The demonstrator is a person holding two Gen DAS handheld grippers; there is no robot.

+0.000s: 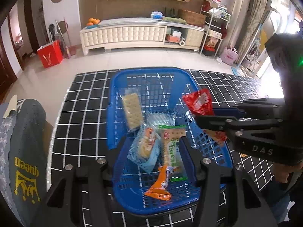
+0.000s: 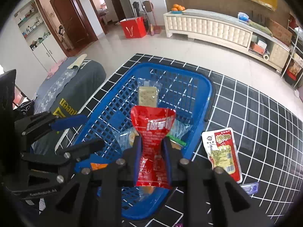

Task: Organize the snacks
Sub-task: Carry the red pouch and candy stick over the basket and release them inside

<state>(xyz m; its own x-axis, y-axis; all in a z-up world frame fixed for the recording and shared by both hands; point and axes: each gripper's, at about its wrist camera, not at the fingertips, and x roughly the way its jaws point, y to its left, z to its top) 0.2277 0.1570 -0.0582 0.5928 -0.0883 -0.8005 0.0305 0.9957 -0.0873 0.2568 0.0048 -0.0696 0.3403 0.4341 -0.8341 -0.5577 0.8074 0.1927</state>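
Note:
A blue plastic basket (image 1: pixel 113 98) (image 2: pixel 200 87) sits on a black grid-pattern mat. Inside lie a pale cracker packet (image 1: pixel 131 111) (image 2: pixel 147 94), a light blue packet (image 1: pixel 145 147), a green-labelled cracker packet (image 1: pixel 173 147) and an orange packet (image 1: pixel 161 185). My right gripper (image 2: pixel 152 140) (image 1: pixel 206 113) is shut on a red snack packet (image 2: pixel 153 124) (image 1: pixel 198 102), held above the basket's right side. My left gripper (image 1: pixel 153 143) (image 2: pixel 93 129) hovers open over the basket's near end, holding nothing. A red-and-white snack packet (image 2: pixel 222 151) lies on the mat right of the basket.
The grid mat (image 1: pixel 81 113) (image 2: pixel 255 113) covers the table. A grey cloth printed "queen" (image 1: pixel 24 151) drapes something to the left. A small purple item (image 2: pixel 250 187) lies near the mat's front right. A cream cabinet (image 1: pixel 132 34) and a red bag (image 1: pixel 50 54) stand across the floor.

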